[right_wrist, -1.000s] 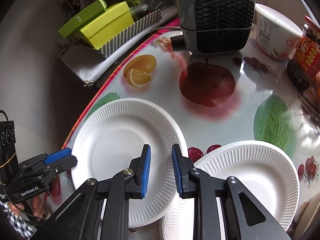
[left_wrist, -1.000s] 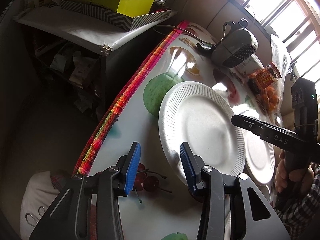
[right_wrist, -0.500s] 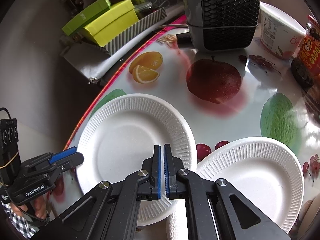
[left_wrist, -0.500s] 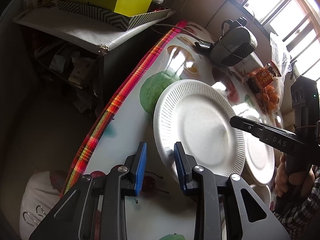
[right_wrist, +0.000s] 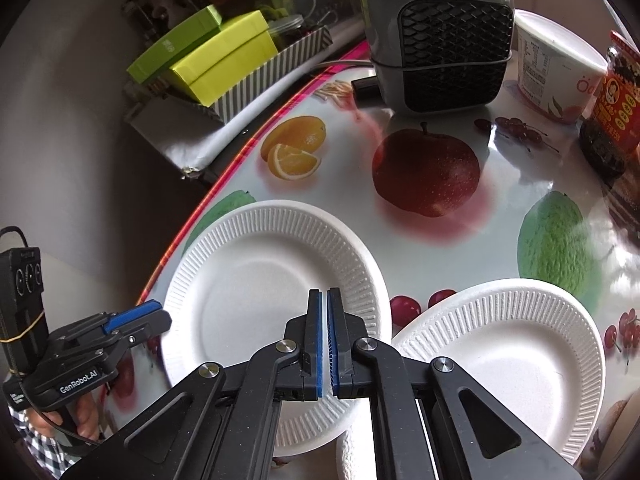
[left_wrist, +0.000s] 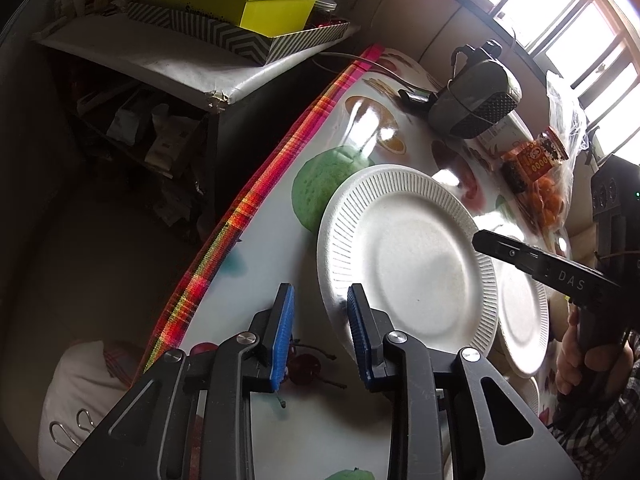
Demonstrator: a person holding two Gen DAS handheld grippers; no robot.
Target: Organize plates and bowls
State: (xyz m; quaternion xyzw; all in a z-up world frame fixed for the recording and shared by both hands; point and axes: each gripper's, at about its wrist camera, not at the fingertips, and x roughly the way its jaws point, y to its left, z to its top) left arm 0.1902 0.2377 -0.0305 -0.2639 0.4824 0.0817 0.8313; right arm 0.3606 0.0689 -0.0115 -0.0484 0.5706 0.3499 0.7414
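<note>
From the left wrist, the left gripper (left_wrist: 318,334) hangs over the near edge of the table (left_wrist: 264,264), its blue pads a narrow gap apart; the jaws have just been closing, and nothing is pinched: the right pad sits at the rim of the left plate (left_wrist: 404,258), the left pad over bare cloth. This view alone shows the plaid table border (left_wrist: 240,208), the dark floor and the shelf (left_wrist: 168,60) from the side, and the person's hand (left_wrist: 570,360) on the right gripper's handle. Two white, ribbed foam plates are seen here, the right plate (left_wrist: 520,320) partly behind the right gripper's finger

From the right wrist, the right gripper (right_wrist: 324,334) has its pads pressed together above the left plate (right_wrist: 256,292), and whether they nip its rim cannot be told. Both plates lie round and empty, the right plate (right_wrist: 504,360) just beside the left, and a third white ribbed edge (right_wrist: 352,452) peeks out beneath them. Only this view shows the grey heater (right_wrist: 440,36) front-on, one white tub (right_wrist: 548,68), one red-labelled jar (right_wrist: 612,108) and the left gripper (right_wrist: 136,320) from outside
</note>
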